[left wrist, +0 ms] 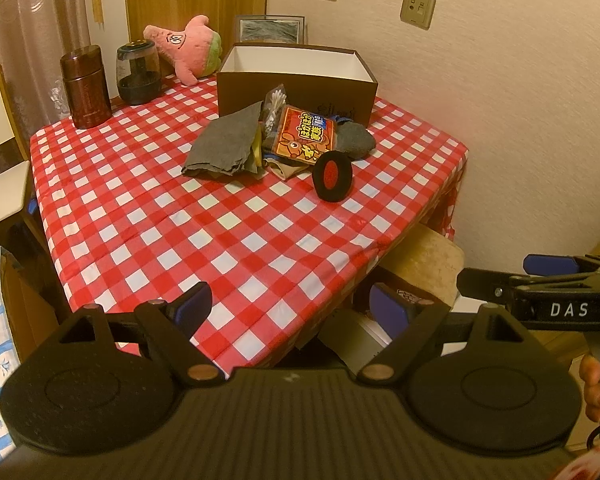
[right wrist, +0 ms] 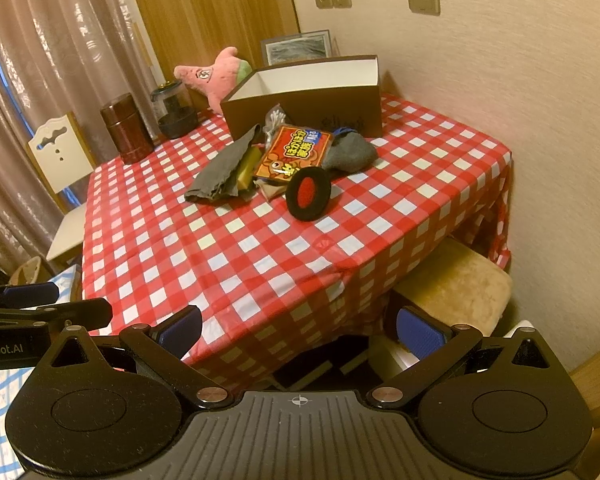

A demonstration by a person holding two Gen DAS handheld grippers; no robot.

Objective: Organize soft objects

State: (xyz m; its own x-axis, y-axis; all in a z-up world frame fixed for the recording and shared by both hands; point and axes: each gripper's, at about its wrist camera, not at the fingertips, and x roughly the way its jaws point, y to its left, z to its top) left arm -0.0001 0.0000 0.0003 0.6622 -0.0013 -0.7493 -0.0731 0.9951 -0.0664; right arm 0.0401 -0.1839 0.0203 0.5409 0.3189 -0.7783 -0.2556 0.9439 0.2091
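Observation:
An open brown box (left wrist: 296,88) (right wrist: 304,110) with a white inside stands at the back of the red-checked table (left wrist: 204,232) (right wrist: 236,264). In front of it lies a pile: a folded grey cloth (left wrist: 220,146) (right wrist: 220,168), an orange printed packet (left wrist: 302,134) (right wrist: 292,152), a grey sock (left wrist: 354,140) (right wrist: 350,152), a bag of cotton swabs (left wrist: 275,104) and a black-and-red round pad (left wrist: 332,176) (right wrist: 308,194). A pink plush (left wrist: 184,46) (right wrist: 216,74) lies at the back left. My left gripper (left wrist: 292,304) and right gripper (right wrist: 300,328) both stand open and hold nothing, at the table's near edge, well short of the pile.
A brown canister (left wrist: 86,86) (right wrist: 126,128) and a dark jar (left wrist: 138,72) (right wrist: 174,108) stand at the table's back left. A white chair (left wrist: 0,168) (right wrist: 62,184) is at the left, a beige stool (left wrist: 424,264) (right wrist: 456,284) under the right edge. The wall runs close on the right.

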